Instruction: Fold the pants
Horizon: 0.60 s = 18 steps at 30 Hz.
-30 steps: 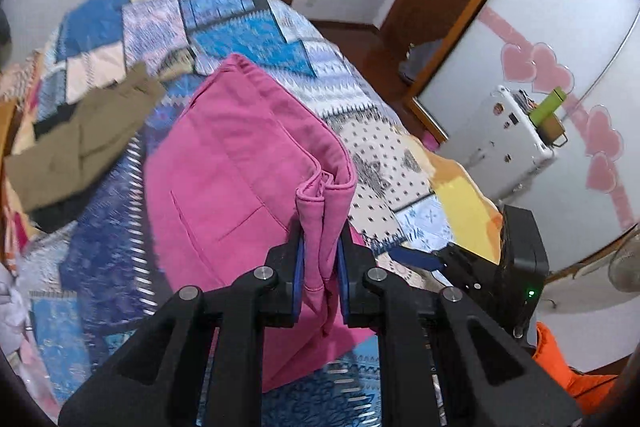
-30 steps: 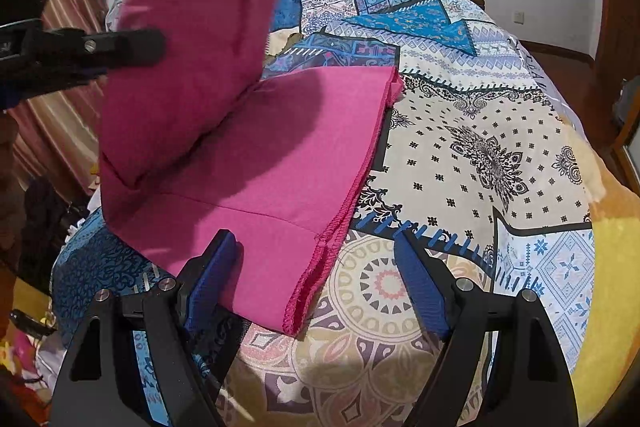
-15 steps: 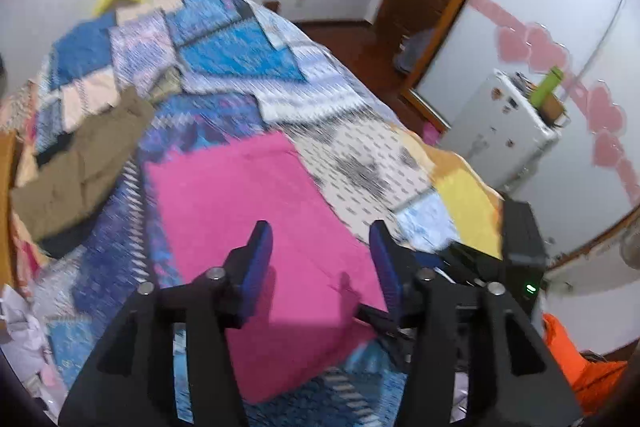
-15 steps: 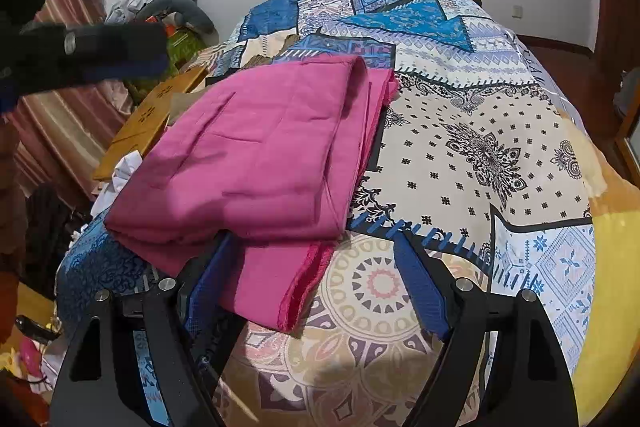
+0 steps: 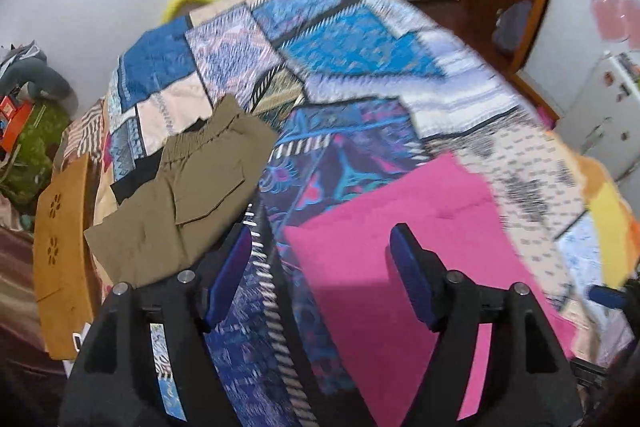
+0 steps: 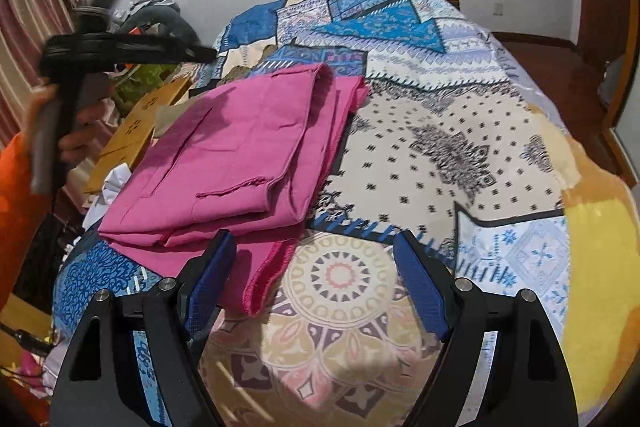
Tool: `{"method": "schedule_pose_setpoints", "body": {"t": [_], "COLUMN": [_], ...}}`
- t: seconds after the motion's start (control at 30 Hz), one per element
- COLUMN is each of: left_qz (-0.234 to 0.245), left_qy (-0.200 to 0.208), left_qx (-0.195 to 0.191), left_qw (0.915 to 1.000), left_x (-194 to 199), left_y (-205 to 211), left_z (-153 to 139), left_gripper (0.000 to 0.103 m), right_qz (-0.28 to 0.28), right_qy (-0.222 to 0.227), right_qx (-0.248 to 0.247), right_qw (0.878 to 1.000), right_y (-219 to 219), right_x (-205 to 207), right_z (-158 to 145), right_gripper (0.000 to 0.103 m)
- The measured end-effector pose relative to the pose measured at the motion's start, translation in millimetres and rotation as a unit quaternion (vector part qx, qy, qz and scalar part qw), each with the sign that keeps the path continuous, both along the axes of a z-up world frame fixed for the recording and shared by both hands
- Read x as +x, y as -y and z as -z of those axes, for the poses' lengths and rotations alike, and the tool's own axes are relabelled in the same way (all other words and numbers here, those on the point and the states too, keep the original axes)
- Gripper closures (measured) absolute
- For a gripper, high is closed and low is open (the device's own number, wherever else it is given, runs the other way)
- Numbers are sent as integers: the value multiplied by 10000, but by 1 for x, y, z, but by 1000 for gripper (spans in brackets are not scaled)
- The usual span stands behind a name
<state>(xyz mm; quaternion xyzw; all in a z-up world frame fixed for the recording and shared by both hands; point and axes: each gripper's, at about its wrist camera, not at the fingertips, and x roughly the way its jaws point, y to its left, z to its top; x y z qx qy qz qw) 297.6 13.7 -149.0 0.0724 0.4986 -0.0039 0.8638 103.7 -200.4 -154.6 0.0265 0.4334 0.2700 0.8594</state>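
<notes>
The pink pants (image 6: 240, 155) are seen folded on the patterned bedspread (image 6: 460, 155). The left claw (image 5: 320, 267), whose jaws have just been opening, is held wide and empty above them. The right claw (image 6: 312, 279) is held wide, gripping nothing. Olive shorts (image 5: 188, 195) are laid nearby, beside a wooden board (image 5: 60, 259).
</notes>
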Motion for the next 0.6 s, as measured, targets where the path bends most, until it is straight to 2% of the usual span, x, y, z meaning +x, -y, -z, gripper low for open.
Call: {"method": "schedule_pose_setpoints", "body": {"t": [0.07,0.17,0.2,0.27,0.3,0.43,0.53,0.6], "left_qz": [-40,-179,-163,-120,-176,-380,-477,-604], "left_qy": [-121,-232,-317,-324,-225,-332,-347,-419], "left_qx": [245,946,1022,988,880,785,885,820], "left_qw": [9996,9951,9941,9945,9957,9956,9943,9939], "left_x": [12,24,25,21,17,0,-24,-46], "left_y": [0,2,2,-1,-7,-28,-43,-58], "left_z": [16,51,60,72,71,69,65,62], "left_gripper": [31,26,25,24,22,21,21,21], "right_qz": [47,154,178,224,230,237,217,191], "right_qy": [50,44,31,13,4,63,155,217], "right_qx": [18,43,38,29,33,37,63,107], "right_qw": [10000,9999,9998,9997,9997,9997,9996,9995], "right_y": [3,7,8,10,11,12,12,10], "right_x": [-1,-1,-1,0,-1,-3,-5,-7], "right_z": [-4,-5,-5,-5,-5,-11,-18,-22], "right_gripper": [24,24,24,24,24,24,24,24]}}
